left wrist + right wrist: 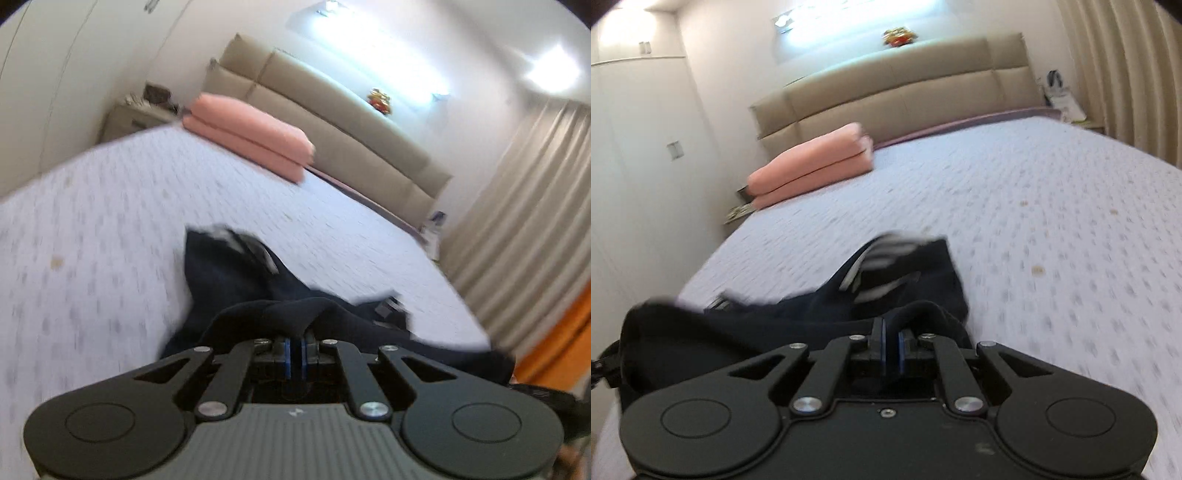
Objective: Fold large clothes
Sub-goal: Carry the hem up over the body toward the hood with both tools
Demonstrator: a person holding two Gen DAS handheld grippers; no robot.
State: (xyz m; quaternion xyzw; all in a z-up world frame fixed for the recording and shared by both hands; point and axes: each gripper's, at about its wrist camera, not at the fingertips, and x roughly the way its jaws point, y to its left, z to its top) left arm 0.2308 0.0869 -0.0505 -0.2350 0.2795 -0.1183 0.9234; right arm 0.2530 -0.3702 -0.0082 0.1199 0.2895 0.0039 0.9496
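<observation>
A dark navy garment [236,284] with white stripes lies bunched on the bed near its front edge; it also shows in the right wrist view [905,280]. My left gripper [297,341] is shut on a fold of the dark garment, which drapes over the fingertips. My right gripper [892,339] is shut on another fold of the same garment. The cloth hangs stretched between the two grippers. Both views are blurred by motion.
The bed [110,206] has a pale patterned cover [1052,206]. A folded pink blanket [251,136] lies by the beige headboard [343,122], also in the right wrist view [812,166]. Curtains [524,206] hang to the right. A nightstand [140,114] stands beside the bed.
</observation>
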